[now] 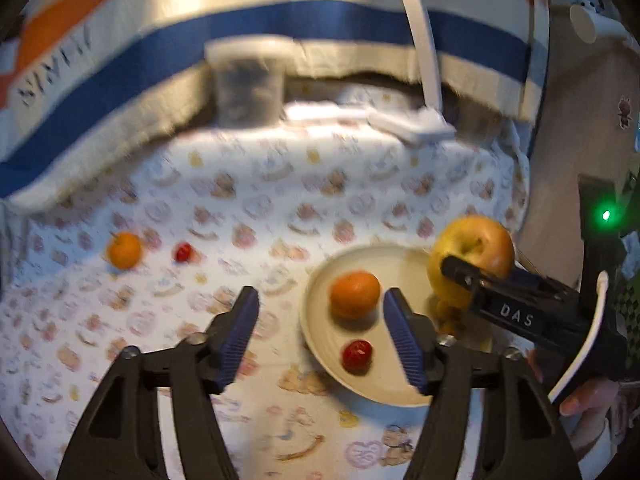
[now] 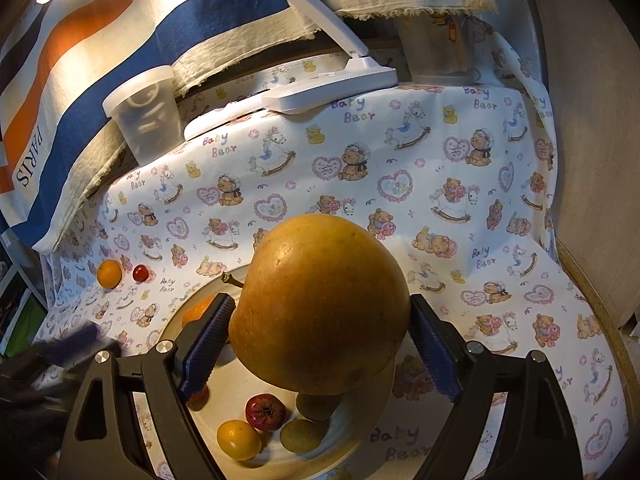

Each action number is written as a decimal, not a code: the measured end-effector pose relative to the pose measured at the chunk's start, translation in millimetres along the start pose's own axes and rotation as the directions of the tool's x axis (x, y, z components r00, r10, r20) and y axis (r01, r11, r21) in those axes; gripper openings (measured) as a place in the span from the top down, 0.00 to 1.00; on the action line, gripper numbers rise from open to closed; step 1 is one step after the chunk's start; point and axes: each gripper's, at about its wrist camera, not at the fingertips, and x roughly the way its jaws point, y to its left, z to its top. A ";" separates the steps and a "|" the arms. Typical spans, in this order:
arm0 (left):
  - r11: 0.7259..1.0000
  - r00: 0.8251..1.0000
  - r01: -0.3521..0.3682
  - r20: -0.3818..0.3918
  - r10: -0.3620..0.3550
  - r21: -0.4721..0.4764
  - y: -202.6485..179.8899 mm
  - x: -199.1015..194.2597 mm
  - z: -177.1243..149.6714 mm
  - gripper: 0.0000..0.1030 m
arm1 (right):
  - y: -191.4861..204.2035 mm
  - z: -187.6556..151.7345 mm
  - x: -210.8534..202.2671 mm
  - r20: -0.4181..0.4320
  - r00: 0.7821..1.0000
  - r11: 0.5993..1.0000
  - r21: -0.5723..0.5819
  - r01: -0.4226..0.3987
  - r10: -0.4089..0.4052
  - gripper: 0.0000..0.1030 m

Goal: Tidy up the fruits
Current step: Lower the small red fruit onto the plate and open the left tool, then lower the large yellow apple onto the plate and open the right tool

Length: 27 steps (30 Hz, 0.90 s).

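Note:
My right gripper is shut on a large yellow-orange apple and holds it above a cream plate. In the left wrist view the apple hangs over the plate's far right rim, with the right gripper on it. The plate holds an orange, a small red fruit, and, in the right wrist view, a yellow fruit and two greenish ones. My left gripper is open and empty above the plate's left edge. Another orange and a red fruit lie on the cloth, far left.
A patterned "Baby Bear" cloth covers the table. A clear plastic container and a white lamp base stand at the back under a striped towel. The table's curved wooden edge runs along the right.

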 end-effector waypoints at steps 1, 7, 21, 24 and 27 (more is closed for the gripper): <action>1.000 1.000 -0.024 0.021 0.023 0.007 2.8 -5.6 2.0 0.37 | -1.0 0.5 -0.1 -0.003 1.000 1.000 0.003 -0.003 0.003 0.15; 0.993 0.992 -0.094 0.094 0.087 0.071 33.0 -17.8 2.0 0.37 | -6.9 0.7 1.9 -0.003 1.000 0.999 0.046 -0.012 0.012 0.15; 0.992 0.990 -0.128 0.060 0.128 -0.004 116.5 -6.2 -4.7 0.37 | 3.2 3.2 11.7 -0.060 0.995 0.997 0.010 -0.074 0.074 0.14; 0.994 0.992 -0.108 0.067 0.109 -0.027 128.1 -11.4 -1.5 0.37 | 2.8 4.2 -0.5 -0.023 0.998 0.998 0.018 -0.058 0.059 0.14; 0.990 0.984 -0.139 0.110 0.138 -0.004 134.8 -21.6 2.9 0.37 | 2.4 7.8 -16.1 0.022 0.998 0.998 0.030 -0.064 0.063 0.14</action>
